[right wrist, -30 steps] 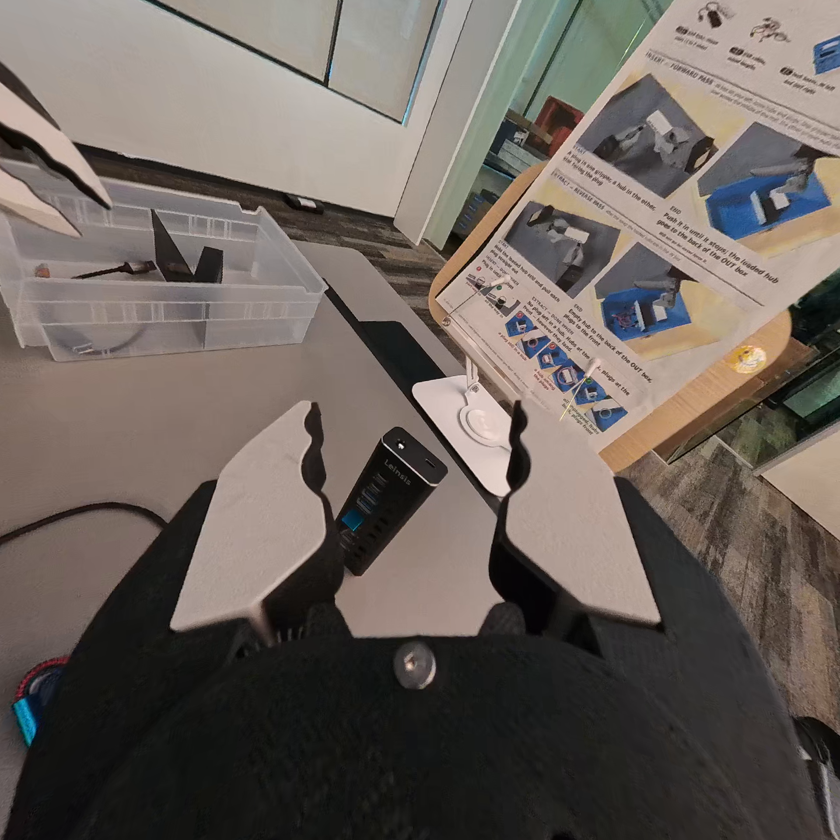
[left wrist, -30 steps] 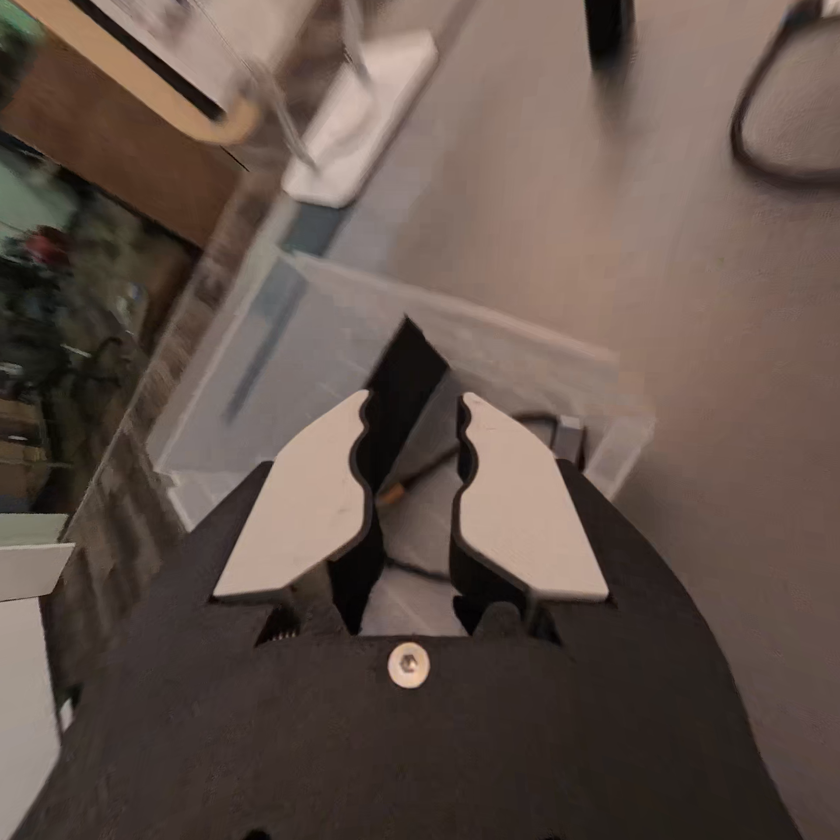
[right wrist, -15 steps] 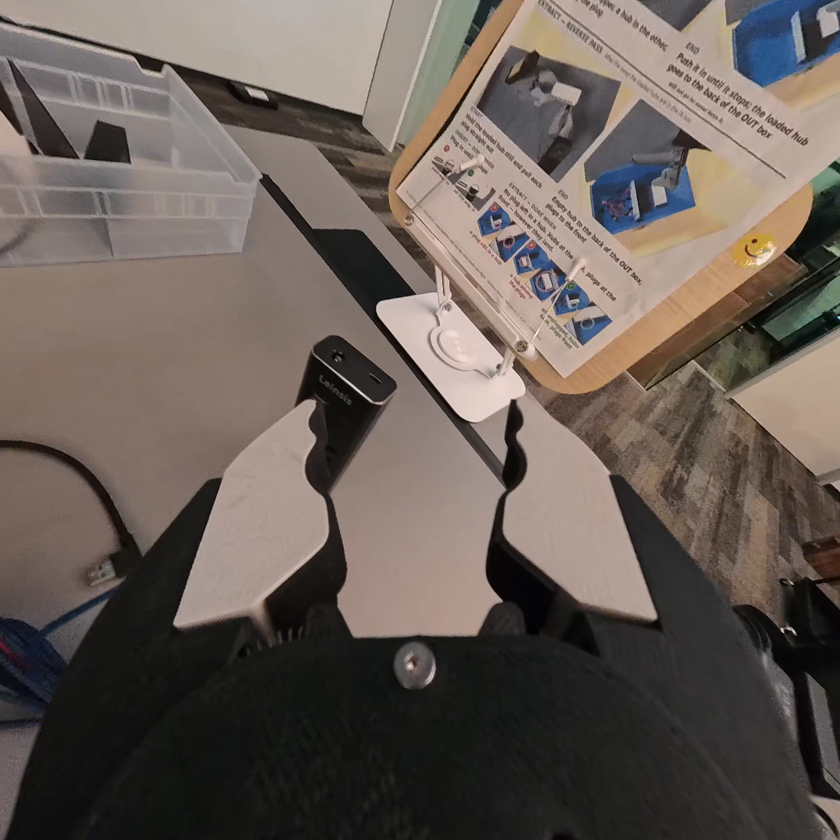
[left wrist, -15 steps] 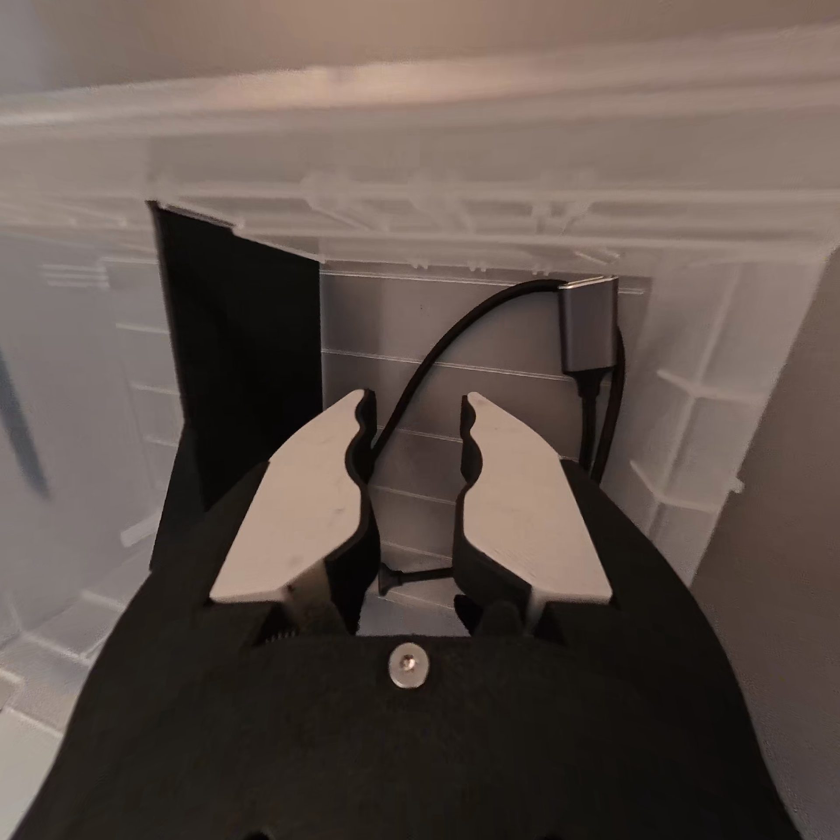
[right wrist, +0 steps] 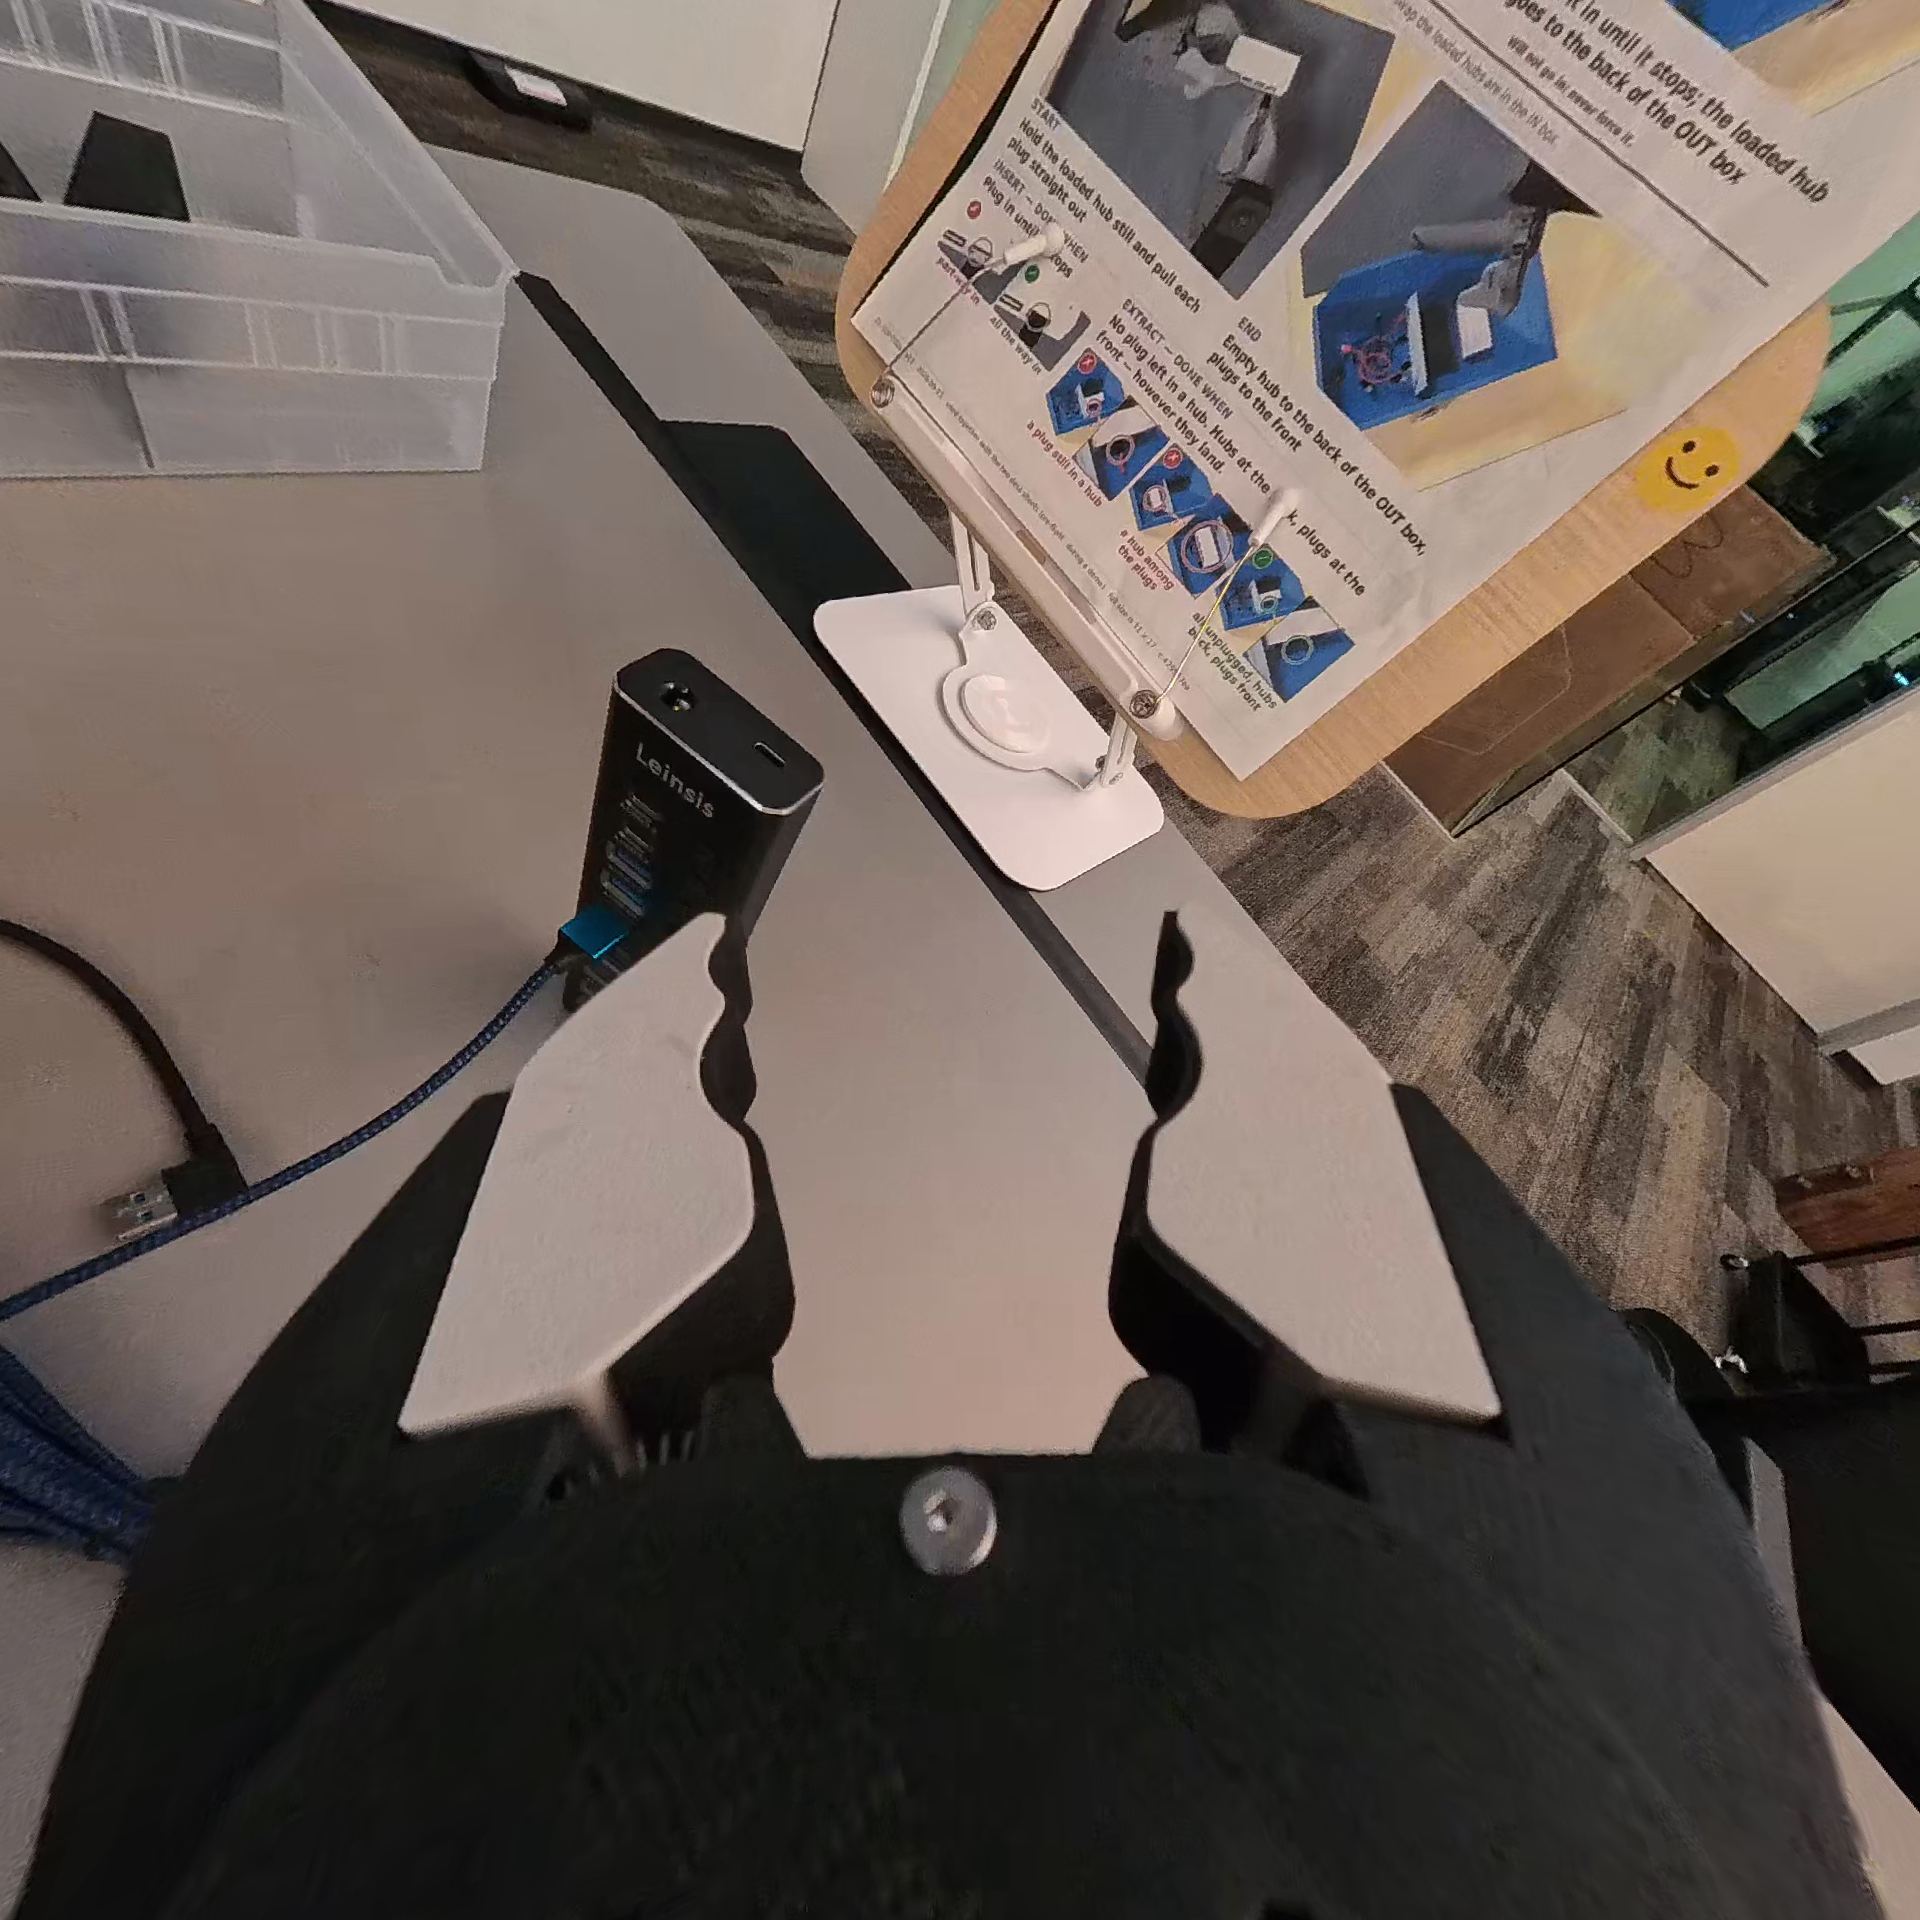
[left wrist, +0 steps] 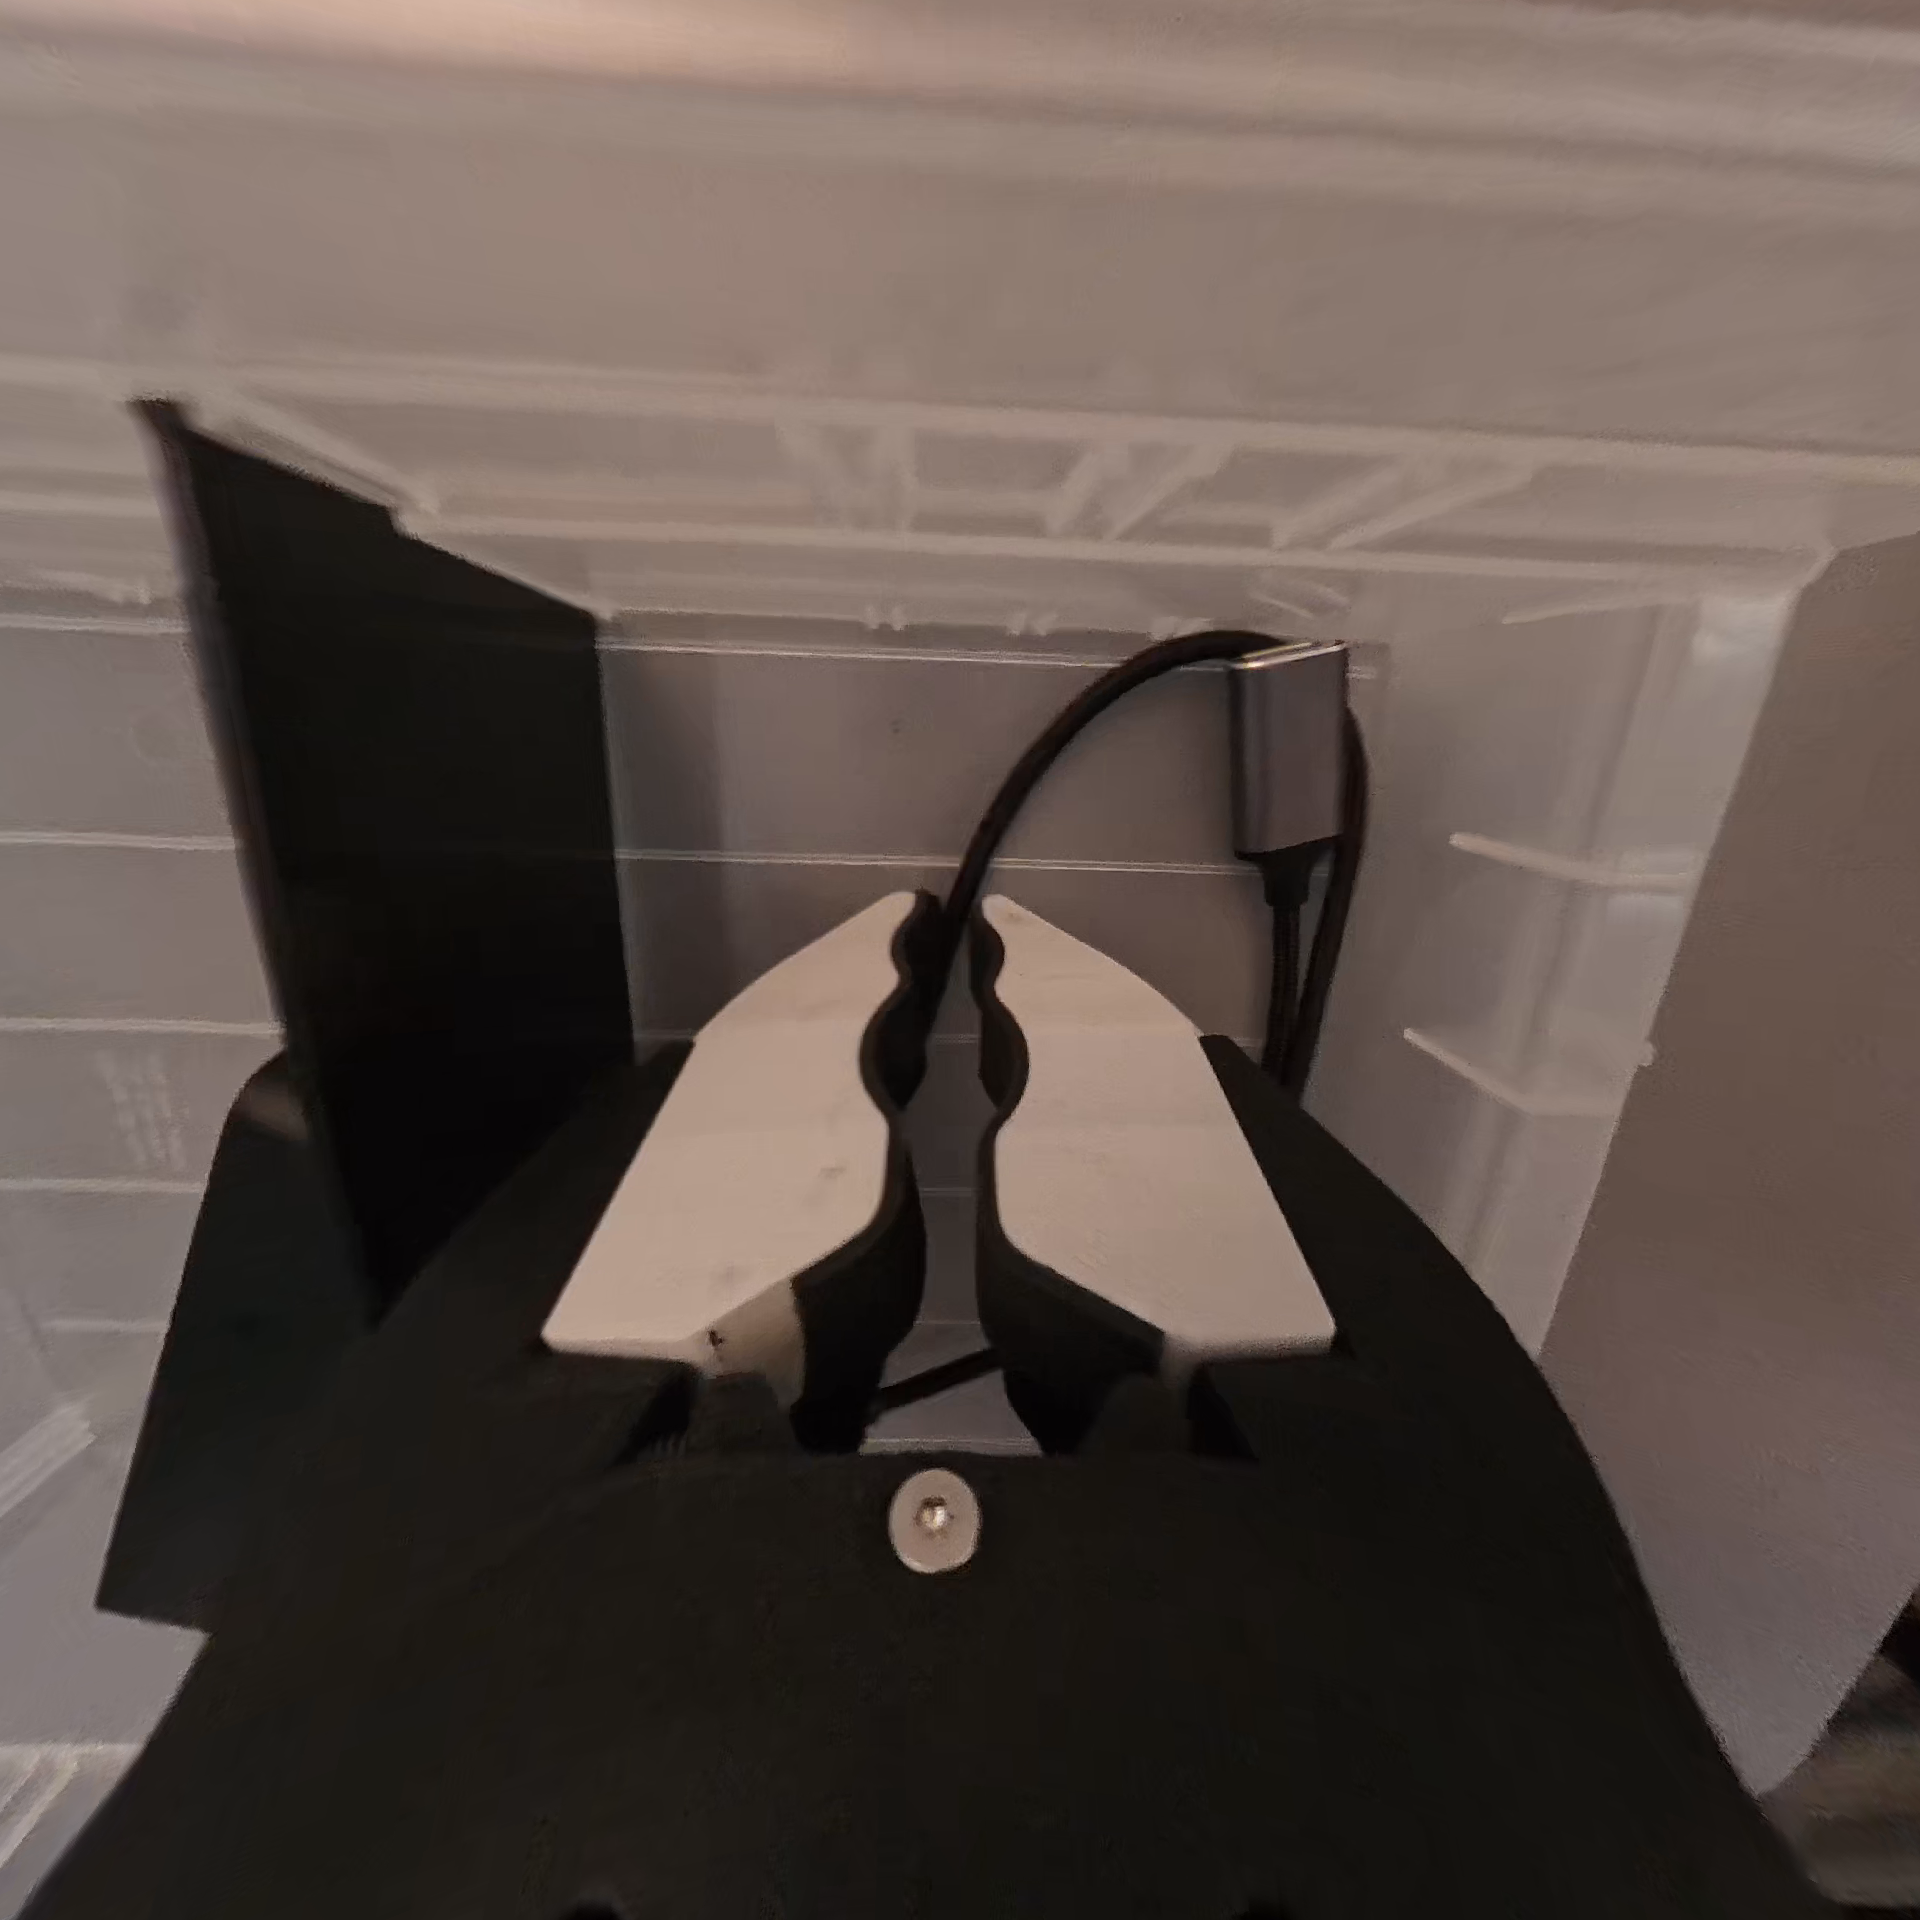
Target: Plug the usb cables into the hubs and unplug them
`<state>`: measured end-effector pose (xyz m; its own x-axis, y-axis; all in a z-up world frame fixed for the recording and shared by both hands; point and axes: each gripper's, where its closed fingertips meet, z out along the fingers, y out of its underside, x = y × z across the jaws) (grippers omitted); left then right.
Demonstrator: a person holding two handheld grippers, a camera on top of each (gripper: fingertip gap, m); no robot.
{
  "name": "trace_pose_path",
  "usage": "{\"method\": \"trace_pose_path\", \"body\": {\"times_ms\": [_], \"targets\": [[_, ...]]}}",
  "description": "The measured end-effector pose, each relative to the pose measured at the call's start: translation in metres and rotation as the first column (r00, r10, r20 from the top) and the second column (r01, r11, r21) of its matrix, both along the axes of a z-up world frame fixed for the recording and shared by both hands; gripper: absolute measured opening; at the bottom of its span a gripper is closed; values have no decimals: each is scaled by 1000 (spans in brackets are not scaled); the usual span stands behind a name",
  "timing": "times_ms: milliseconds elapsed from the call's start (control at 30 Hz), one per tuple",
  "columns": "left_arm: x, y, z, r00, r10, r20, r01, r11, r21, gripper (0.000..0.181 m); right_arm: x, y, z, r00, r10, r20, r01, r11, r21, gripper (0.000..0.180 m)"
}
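In the left wrist view we find the left gripper (left wrist: pixel 951 920) lowered into a clear plastic bin (left wrist: pixel 935 436). Its jaws stand nearly together, pinched on a thin black cable (left wrist: pixel 1023 774) that loops up from between the tips to a grey metal plug (left wrist: pixel 1286 753) lying against the bin's far wall, near its right corner. A black divider (left wrist: pixel 405 883) stands upright in the bin to the left of the gripper.

In the right wrist view we see the right gripper (right wrist: pixel 945 977) above the grey bench (right wrist: pixel 312 665), its jaws wide apart and holding nothing. The black hub (right wrist: pixel 691 821), which bears a printed brand mark, lies just left of the left fingertip, close to the bench's right edge. A blue braided cable (right wrist: pixel 343 1143) is plugged into one of its side ports. A loose black USB plug (right wrist: pixel 171 1195) rests near the bench's left edge. A printed instruction sheet (right wrist: pixel 1382 343) on a white stand (right wrist: pixel 987 738) sits at the right edge.
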<state>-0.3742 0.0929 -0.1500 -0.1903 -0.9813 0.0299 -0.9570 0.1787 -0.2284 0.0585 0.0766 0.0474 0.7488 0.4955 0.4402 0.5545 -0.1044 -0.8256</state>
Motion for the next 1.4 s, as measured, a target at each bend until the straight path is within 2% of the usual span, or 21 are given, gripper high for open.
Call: {"method": "trace_pose_path", "body": {"times_ms": [133, 233, 300, 433, 700, 967, 1100, 1167, 1267, 1300, 1400], "targets": [[-5, -4, 0, 996, 22, -85, -22, 1000, 3, 3, -1, -2, -3, 999, 10, 32, -10, 1000, -7, 75], [-17, 2, 3, 983, 26, -184, -3, 992, 127, 3, -1, -5, -2, 998, 15, 55, -15, 1000, 0, 74], [-17, 3, 15, 982, 62, -179, -27, 982, 188, 2, -2, -7, 2, 998, 26, 54, -27, 1000, 11, 73], [-16, 8, 58, 981, 116, -158, -57, 940, 335, 2, -6, -10, 7, 998, 40, 37, -41, 999, 22, 71], [-23, 15, 170, 950, 180, -255, 32, 756, 654, 2, -15, -13, 8, 995, 56, 77, -59, 998, 33, 71], [0, 3, 245, 964, 208, -166, -9, 650, 760, 2, -27, -18, 9, 990, 76, 122, -83, 995, 49, 72], [30, -16, 270, 982, 160, -99, -22, 619, 785, 2, -50, -29, 20, 986, 145, 85, -151, 986, 76, 71], [55, -33, 275, 993, 105, -53, -26, 635, 772, 2, -70, -40, 28, 976, 214, 41, -217, 972, 88, 71], [102, -63, 268, 1000, -19, 22, -3, 686, 728, 2, -94, -61, 41, 951, 308, -8, -305, 947, 98, 71], [118, -70, 265, 997, -59, 46, 6, 680, 733, 2, -97, -67, 45, 946, 322, -28, -318, 943, 100, 71], [162, -88, 249, 981, -163, 108, 31, 674, 738, 2, -117, -90, 52, 885, 412, -216, -408, 911, 64, 68]]}}
